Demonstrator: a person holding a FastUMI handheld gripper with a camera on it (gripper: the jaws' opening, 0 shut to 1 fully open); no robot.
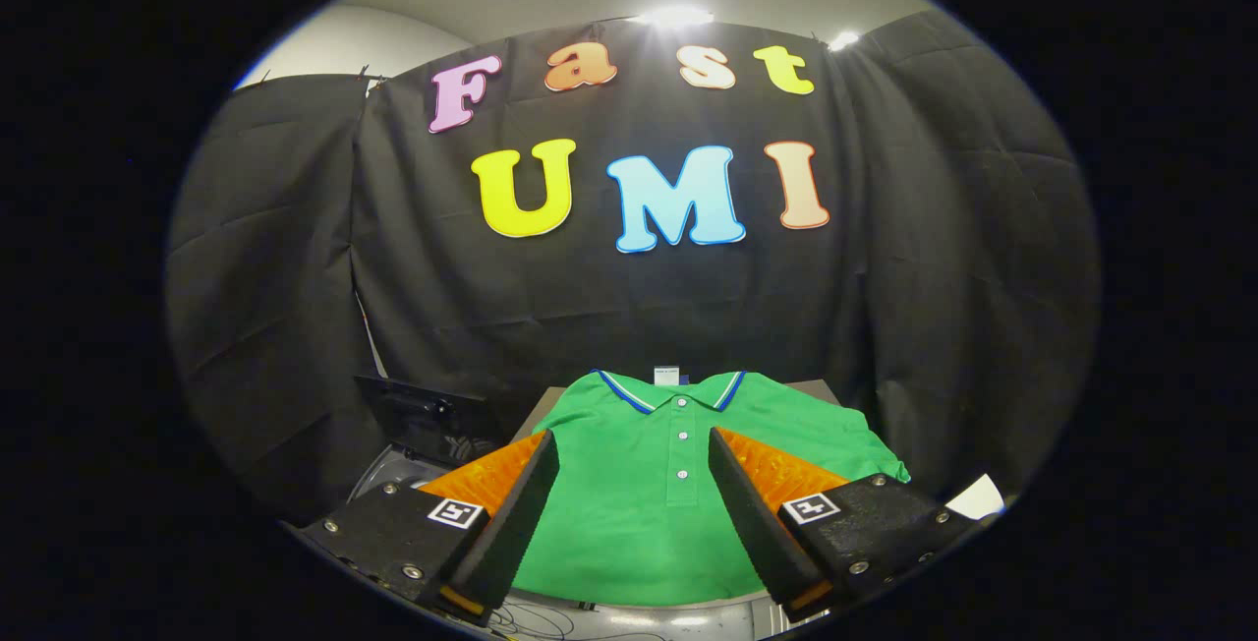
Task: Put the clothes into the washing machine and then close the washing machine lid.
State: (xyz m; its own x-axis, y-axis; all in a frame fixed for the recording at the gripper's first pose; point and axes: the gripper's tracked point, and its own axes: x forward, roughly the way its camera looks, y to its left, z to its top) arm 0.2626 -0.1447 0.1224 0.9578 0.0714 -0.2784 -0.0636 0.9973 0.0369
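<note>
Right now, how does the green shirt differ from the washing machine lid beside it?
The green polo shirt is bright, soft cloth laid flat between the open gripper fingers; the washing machine lid is dark, rigid, and stands tilted open off to the left. The shirt spreads wide, while the lid looks smaller and partly hidden. Both sit ahead of the fingers.
</note>
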